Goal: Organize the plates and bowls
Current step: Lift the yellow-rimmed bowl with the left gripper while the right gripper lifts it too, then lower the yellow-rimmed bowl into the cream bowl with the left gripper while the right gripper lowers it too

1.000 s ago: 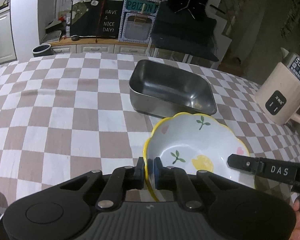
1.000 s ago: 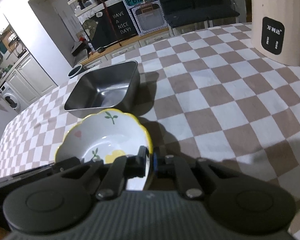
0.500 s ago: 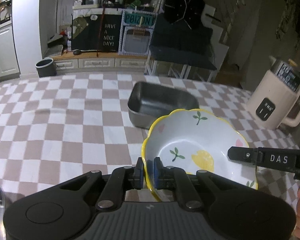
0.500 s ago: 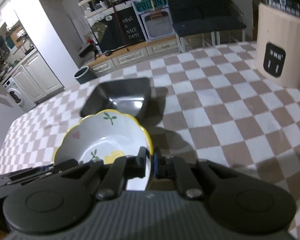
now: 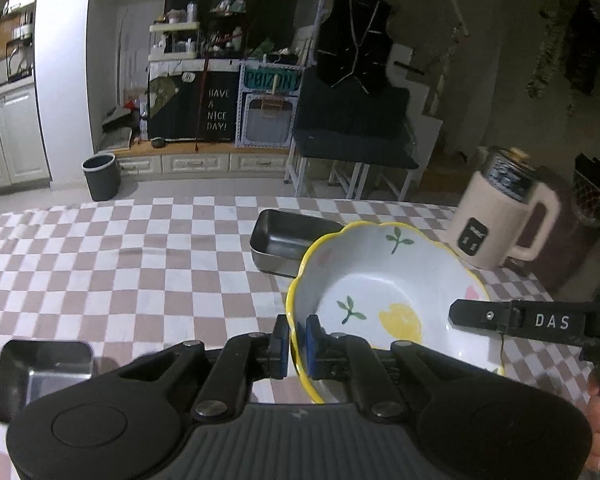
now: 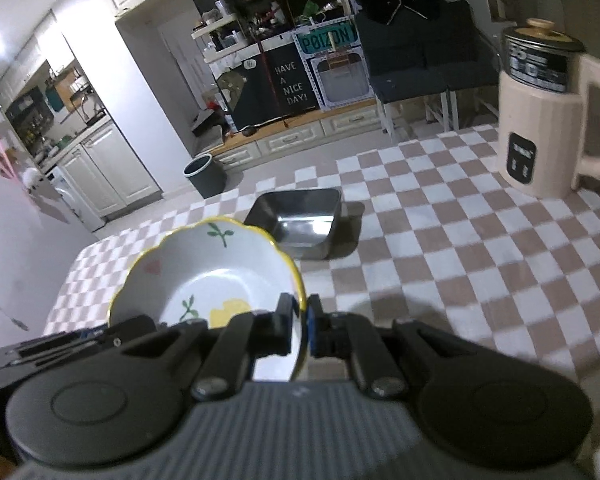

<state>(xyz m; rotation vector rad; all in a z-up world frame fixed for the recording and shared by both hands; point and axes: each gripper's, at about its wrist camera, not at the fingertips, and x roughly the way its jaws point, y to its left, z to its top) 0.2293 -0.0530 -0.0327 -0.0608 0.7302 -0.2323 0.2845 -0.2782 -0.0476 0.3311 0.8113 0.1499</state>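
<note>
A white bowl with a yellow scalloped rim and flower prints (image 5: 380, 280) is held in the air above the checkered table. My left gripper (image 5: 297, 336) is shut on its near left rim. My right gripper (image 6: 300, 320) is shut on its right rim, and the bowl (image 6: 212, 276) fills the left of the right wrist view. The right gripper's finger (image 5: 512, 318) shows in the left wrist view. A rectangular steel tray (image 5: 288, 236) sits on the table behind the bowl and also shows in the right wrist view (image 6: 300, 220).
A second small steel tray (image 5: 40, 368) lies at the near left. A beige electric kettle (image 5: 500, 224) stands at the table's far right and shows in the right wrist view (image 6: 548, 120). The checkered tablecloth (image 5: 120, 264) covers the table. Kitchen cabinets and shelves lie beyond.
Both grippers have lifted the bowl up off the table and drawn it back. The steel tray now looks smaller and farther away, and a second tray has come into view at the near left.
</note>
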